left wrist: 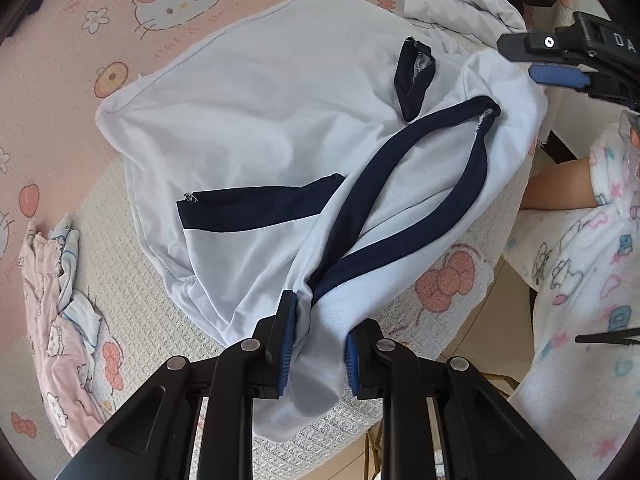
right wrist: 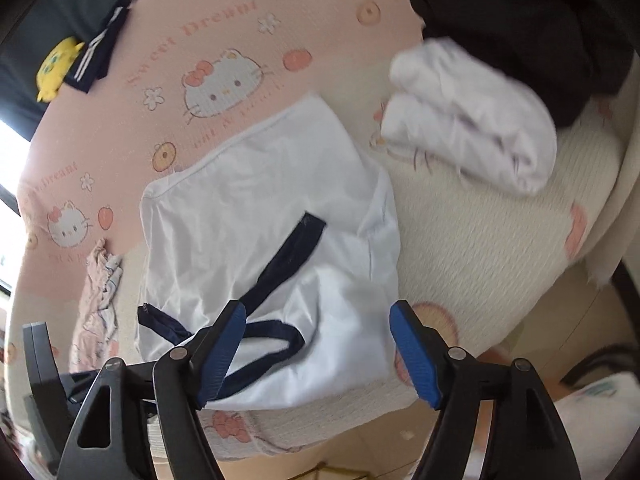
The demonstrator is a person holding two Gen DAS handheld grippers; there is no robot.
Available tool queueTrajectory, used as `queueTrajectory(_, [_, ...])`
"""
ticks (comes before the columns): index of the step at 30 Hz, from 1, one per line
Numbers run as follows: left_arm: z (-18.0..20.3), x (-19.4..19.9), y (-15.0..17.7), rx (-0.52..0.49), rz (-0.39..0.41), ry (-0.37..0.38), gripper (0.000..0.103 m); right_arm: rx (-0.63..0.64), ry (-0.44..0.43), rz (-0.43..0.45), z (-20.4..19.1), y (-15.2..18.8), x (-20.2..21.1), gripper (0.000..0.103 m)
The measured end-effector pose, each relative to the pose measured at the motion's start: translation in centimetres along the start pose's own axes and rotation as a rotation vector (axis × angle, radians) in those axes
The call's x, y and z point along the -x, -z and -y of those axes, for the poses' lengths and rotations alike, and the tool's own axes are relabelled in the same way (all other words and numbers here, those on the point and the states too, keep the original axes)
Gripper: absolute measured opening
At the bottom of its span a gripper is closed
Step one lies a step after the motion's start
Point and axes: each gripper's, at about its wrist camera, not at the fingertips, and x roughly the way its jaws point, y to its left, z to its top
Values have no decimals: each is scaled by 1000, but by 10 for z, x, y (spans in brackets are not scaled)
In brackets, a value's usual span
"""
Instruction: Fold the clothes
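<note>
Pink-and-cream cartoon-cat blanket (left wrist: 120, 288) covers the bed, and everything is placed from the pale blue shirt (left wrist: 256, 120) lying on it. Nearest, the left gripper (left wrist: 316, 344) pinches a bunched fold of the shirt's near edge between its blue pads (left wrist: 285, 356), at the point where the navy neck trim (left wrist: 404, 200) gathers. The right gripper (right wrist: 320, 344) hangs just above the shirt's near corner with its fingers spread wide and nothing between them; in the left view it shows at the shirt's right edge. A person's patterned sleeve (left wrist: 580, 240) is right of the shirt. Navy cuffs (left wrist: 256, 210) lie folded in over the shirt's body. Left of the shirt sits a crumpled pink garment (left wrist: 52, 320). Beyond the shirt, to its right, rests a folded white garment (right wrist: 472, 128) touching a dark pile (right wrist: 532, 20)
</note>
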Motion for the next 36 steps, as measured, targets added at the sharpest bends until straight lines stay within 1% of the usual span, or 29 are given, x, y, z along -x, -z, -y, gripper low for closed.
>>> queueTrajectory(3, [0, 2, -3, -9, -3, -2, 19, 88, 19, 48, -10, -5, 13, 76])
queueTrajectory(4, [0, 3, -4, -10, -4, -1, 19, 126, 8, 59, -14, -5, 16, 76])
queueTrajectory(10, [-5, 8, -10, 9, -5, 23, 19, 317, -3, 71, -34, 0, 25, 76])
queueTrajectory(13, [-11, 11, -14, 33, -12, 56, 19, 435, 20, 82, -44, 5, 30, 76])
queueTrajectory(18, [-22, 12, -22, 62, -22, 111, 19, 636, 45, 55, -58, 18, 28, 76])
queueTrajectory(21, [-28, 13, -25, 72, -22, 136, 19, 740, 52, 52, -64, 29, 26, 76])
queueTrajectory(23, [-36, 12, -28, 80, -22, 153, 19, 795, 49, 31, -68, 35, 22, 76])
queueTrajectory(27, [-49, 9, -32, 88, -25, 174, 19, 938, 110, 15, -71, 53, 13, 76])
queueTrajectory(31, [-43, 14, -28, 101, -21, 193, 19, 1081, 175, 0, -75, 72, 3, 76])
queueTrajectory(36, [-50, 13, -29, 124, -22, 215, 19, 1260, 257, -20, -80, 95, -9, 76])
